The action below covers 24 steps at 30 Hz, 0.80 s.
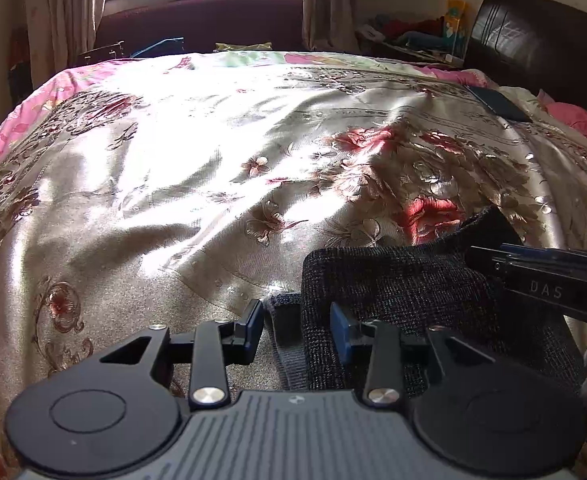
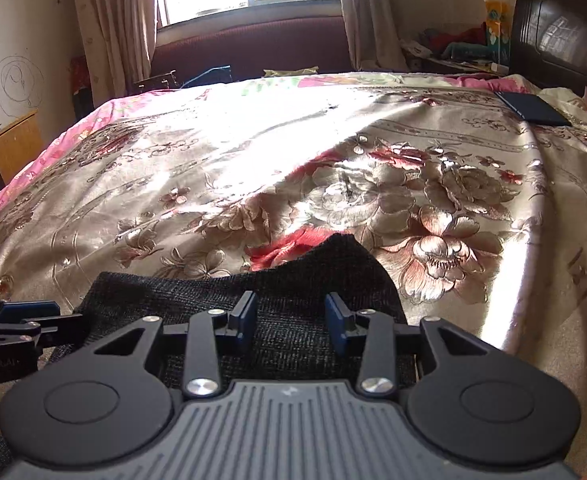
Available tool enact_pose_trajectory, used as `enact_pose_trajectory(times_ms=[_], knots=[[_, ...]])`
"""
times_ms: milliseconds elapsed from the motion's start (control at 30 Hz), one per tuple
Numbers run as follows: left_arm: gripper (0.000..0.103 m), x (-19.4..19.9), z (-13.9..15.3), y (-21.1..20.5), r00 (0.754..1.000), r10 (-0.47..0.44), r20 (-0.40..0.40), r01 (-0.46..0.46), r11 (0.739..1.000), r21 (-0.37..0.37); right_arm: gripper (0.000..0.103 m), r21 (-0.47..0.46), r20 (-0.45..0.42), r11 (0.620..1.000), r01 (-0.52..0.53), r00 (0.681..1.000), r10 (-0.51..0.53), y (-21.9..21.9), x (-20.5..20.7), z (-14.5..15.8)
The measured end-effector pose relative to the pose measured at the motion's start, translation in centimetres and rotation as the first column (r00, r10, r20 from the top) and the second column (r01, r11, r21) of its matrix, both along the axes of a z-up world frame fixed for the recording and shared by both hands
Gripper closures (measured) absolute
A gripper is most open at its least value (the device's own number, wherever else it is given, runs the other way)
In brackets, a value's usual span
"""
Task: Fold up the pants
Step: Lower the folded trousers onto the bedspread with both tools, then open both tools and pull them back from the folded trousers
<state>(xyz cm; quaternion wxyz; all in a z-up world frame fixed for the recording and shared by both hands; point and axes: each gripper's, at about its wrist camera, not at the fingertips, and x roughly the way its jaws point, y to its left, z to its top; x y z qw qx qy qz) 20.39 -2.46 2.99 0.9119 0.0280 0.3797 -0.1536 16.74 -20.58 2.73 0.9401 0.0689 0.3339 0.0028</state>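
Dark tweed pants (image 1: 405, 292) bunched on floral satin bedspread (image 1: 173, 184), at 5 o'clock in left wrist view, at 6 o'clock in right. Left gripper (image 1: 297, 328) fingers apart, pants edge between them, not clamped. Right gripper (image 2: 291, 318) fingers apart over pants, nothing pinched. "DAS" readable on right gripper body at 3 o'clock. Dark notebook (image 2: 533, 110) near headboard (image 2: 565, 28) at 1 o'clock.
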Motion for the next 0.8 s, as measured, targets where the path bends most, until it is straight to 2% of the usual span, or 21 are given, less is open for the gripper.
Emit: enact_pose_trajectory(times_ms=[67,233,367,467,633,800], knots=[[0.052,-0.2,0.1,0.1,1.0,0.002,-0.004,-0.002,1.0,0.004,0.065,0.019,0.007,1.0,0.006,1.0,-0.006,-0.1,-0.8,0.8],[0.052,-1.9,0.9,0.9,0.999,0.026,-0.023,-0.025,1.0,0.01,0.064,-0.008,0.046,1.0,-0.012,0.999,0.012,0.5,-5.3,2.3],[0.052,-4.7,1.8,1.7,0.999,0.026,-0.024,-0.026,1.0,0.0,0.061,0.039,0.011,0.999,0.015,1.0,-0.015,0.1,-10.0,1.2],[0.051,-7.1,2.1,2.3,0.999,0.031,-0.032,-0.031,0.999,-0.007,0.06,0.031,-0.006,0.999,0.023,1.0,-0.023,0.2,-12.5,0.6],[0.051,-10.9,2.7,2.7,0.999,0.028,-0.023,-0.029,0.999,-0.032,0.059,0.059,0.001,0.998,0.021,1.0,-0.021,0.8,-15.0,2.3],[0.044,-13.8,3.0,2.8,1.0,0.022,-0.02,-0.023,0.998,-0.05,0.059,0.077,-0.001,0.997,0.01,1.0,-0.01,1.8,-17.2,2.9]])
